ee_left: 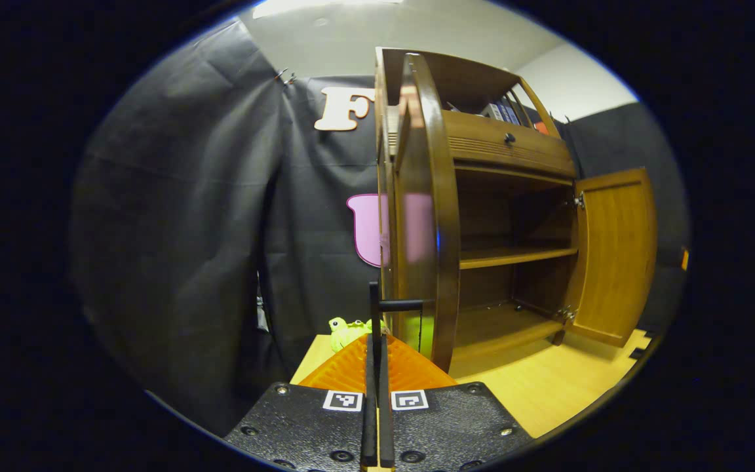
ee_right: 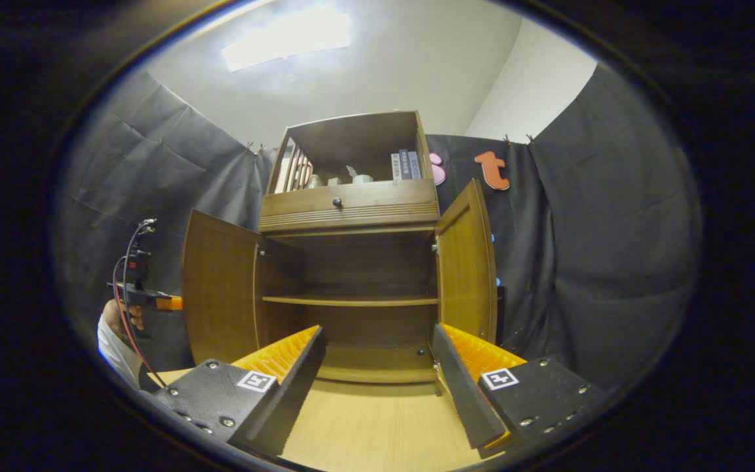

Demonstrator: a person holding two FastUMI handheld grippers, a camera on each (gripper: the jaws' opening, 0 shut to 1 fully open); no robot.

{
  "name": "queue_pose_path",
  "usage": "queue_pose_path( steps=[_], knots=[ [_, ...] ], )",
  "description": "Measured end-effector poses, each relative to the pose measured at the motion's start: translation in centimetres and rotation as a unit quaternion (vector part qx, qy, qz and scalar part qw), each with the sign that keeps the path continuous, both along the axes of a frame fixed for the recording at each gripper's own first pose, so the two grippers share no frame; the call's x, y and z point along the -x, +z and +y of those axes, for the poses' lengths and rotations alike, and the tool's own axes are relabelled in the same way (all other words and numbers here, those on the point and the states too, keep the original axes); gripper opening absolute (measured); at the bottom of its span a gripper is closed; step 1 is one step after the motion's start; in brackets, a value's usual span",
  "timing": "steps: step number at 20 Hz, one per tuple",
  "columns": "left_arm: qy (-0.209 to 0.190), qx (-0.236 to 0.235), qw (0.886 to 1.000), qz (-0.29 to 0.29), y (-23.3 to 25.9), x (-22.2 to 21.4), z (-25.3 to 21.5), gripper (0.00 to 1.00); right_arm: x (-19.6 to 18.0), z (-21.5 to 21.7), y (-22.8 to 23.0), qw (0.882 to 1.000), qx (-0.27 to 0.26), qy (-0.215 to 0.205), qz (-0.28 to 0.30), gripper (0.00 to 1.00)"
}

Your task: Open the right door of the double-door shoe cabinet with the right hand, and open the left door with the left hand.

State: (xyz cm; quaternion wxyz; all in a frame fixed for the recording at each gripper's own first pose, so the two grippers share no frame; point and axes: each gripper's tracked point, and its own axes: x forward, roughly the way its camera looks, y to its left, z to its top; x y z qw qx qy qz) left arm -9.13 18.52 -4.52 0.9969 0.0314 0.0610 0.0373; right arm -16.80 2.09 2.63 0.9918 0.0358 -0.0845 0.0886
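Observation:
The wooden shoe cabinet (ee_right: 351, 210) stands ahead with both doors swung open. In the right gripper view the left door (ee_right: 220, 295) and the right door (ee_right: 466, 262) flank a bare inner shelf (ee_right: 351, 300). My right gripper (ee_right: 377, 334) is open, low in front of the cabinet, touching nothing. In the left gripper view the left door (ee_left: 423, 216) is seen edge-on and the right door (ee_left: 617, 252) stands wide. My left gripper (ee_left: 377, 341) is shut on the left door's thin dark handle (ee_left: 373, 305). It appears again in the right gripper view as the left gripper (ee_right: 145, 298), held by a hand beside that door.
A drawer with a dark knob (ee_right: 337, 202) sits above the doors, and books (ee_right: 404, 165) stand on the open top shelf. A green toy (ee_left: 345, 330) lies on the light wooden surface (ee_left: 548, 387) by the left door. Black cloth walls enclose both sides.

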Motion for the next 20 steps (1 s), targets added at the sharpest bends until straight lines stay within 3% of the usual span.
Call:
queue_pose_path(
  steps=[3, 6, 8, 10, 12, 16, 18, 20],
  knots=[
    [-0.064, 0.026, 0.998, 0.000, -0.2, 0.2, -0.4, 0.03, -0.7, 1.0, 0.2, 1.000, 0.001, -0.003, 0.004, 0.97],
    [-0.077, 0.023, 0.997, 0.000, -0.5, 0.3, 0.1, 0.12, -0.9, 1.2, 0.7, 1.000, -0.002, -0.008, 0.003, 0.98],
    [-0.072, 0.016, 0.997, 0.006, -0.7, 0.7, 0.5, 0.11, -0.9, 1.5, 0.9, 1.000, -0.003, -0.009, 0.001, 0.97],
    [-0.071, 0.007, 0.997, 0.009, -1.0, 0.8, 0.5, 0.31, -1.3, 1.3, 0.7, 1.000, 0.001, -0.015, 0.003, 0.98],
    [-0.066, 0.015, 0.998, 0.006, -0.8, 1.1, 0.7, 0.38, -1.7, 1.3, 0.3, 1.000, 0.001, -0.017, 0.010, 0.98],
    [-0.048, 0.014, 0.999, 0.001, -0.5, 1.7, 0.7, 0.41, -2.2, 1.5, -0.5, 1.000, 0.009, -0.018, 0.021, 0.98],
    [-0.039, 0.014, 0.999, -0.006, -0.1, 1.9, 0.5, 0.49, -2.3, 1.5, -0.8, 0.999, 0.020, -0.018, 0.024, 0.98],
    [-0.028, 0.013, 1.000, -0.005, 0.0, 2.2, 0.2, 0.64, -2.5, 1.9, -1.3, 0.999, 0.015, -0.006, 0.034, 0.98]
  ],
)
